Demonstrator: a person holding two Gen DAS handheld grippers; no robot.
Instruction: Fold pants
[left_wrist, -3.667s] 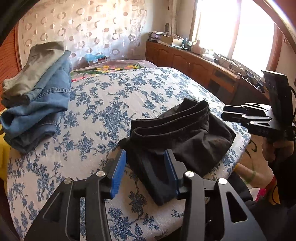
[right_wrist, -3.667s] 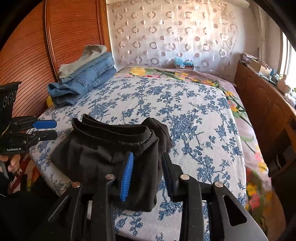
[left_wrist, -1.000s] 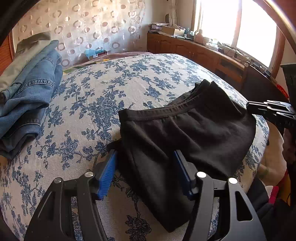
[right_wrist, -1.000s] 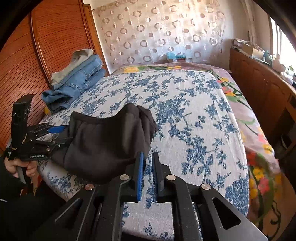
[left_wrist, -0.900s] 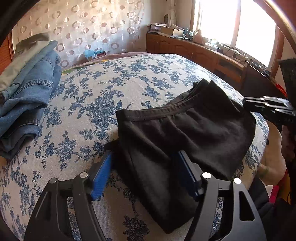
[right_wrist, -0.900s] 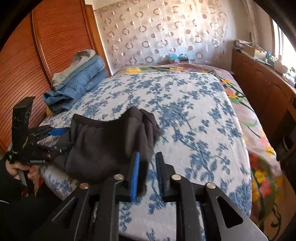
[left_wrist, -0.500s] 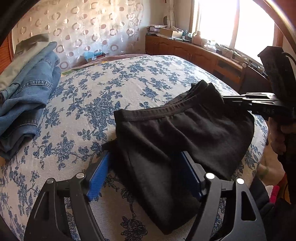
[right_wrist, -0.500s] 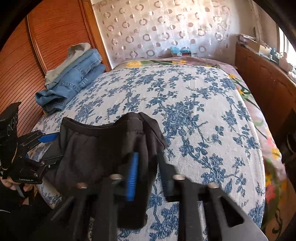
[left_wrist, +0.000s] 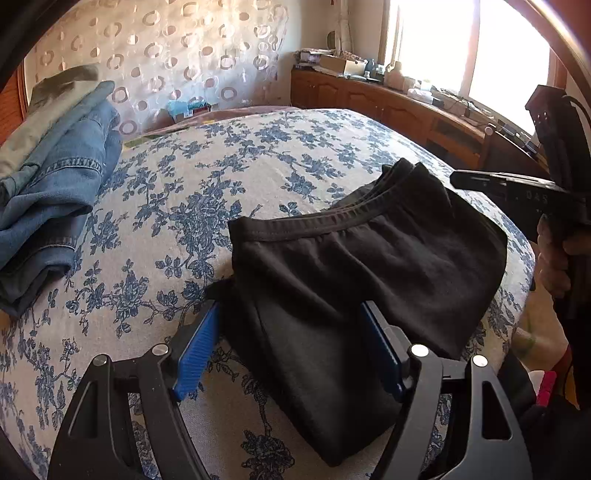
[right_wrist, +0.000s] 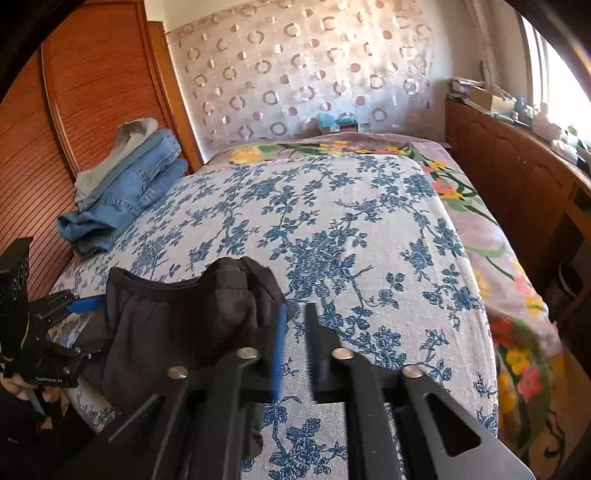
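Note:
The black pants (left_wrist: 354, 266) lie folded into a compact bundle near the front edge of the bed, waistband facing away. They also show in the right wrist view (right_wrist: 177, 325). My left gripper (left_wrist: 291, 336) is open, its blue-padded jaws astride the near end of the bundle. My right gripper (right_wrist: 295, 332) is open with a narrow gap, empty, low over the bedspread just beside the bundle's right end. It shows from the side in the left wrist view (left_wrist: 476, 181). The left gripper shows in the right wrist view (right_wrist: 74, 310).
The bed has a blue floral bedspread (left_wrist: 207, 184). A stack of folded jeans and grey-green trousers (left_wrist: 48, 184) lies at the far left, also in the right wrist view (right_wrist: 125, 192). A wooden cabinet (right_wrist: 517, 184) runs along the right side. A wooden wardrobe (right_wrist: 81, 92) stands left.
My right gripper, shut a second ago, opened slightly and moved forward and left to the bundle's right end. My left gripper widened a little and stayed astride the bundle.

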